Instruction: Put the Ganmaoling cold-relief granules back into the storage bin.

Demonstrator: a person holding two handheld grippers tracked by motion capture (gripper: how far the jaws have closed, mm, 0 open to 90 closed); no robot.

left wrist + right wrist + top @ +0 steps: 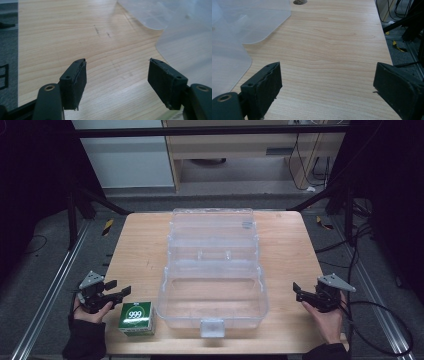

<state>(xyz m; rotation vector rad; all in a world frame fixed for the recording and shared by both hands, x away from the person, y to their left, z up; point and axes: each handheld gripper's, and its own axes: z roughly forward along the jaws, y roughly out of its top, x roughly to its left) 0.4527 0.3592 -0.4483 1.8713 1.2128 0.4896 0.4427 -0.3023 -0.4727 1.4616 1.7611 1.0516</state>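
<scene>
The small green cardboard box with the white "999" label (136,318) sits at the near left edge of the light wooden table (142,250), at about seven o'clock from the table's middle. The left gripper (119,288) hovers just beside it, with the box at roughly four o'clock from the jaw tips; its jaws stand apart with nothing between them, bare wood showing through the gap in the left gripper view. This hand is plainly the nearer one. The right gripper (297,291) is well apart at four o'clock on the table, jaws also spread and empty. Between them lies the clear plastic hinged storage case (213,296), lid thrown back toward twelve o'clock. Its near left wall stands just beside the box, so a move into the tray likely must clear that rim.
</scene>
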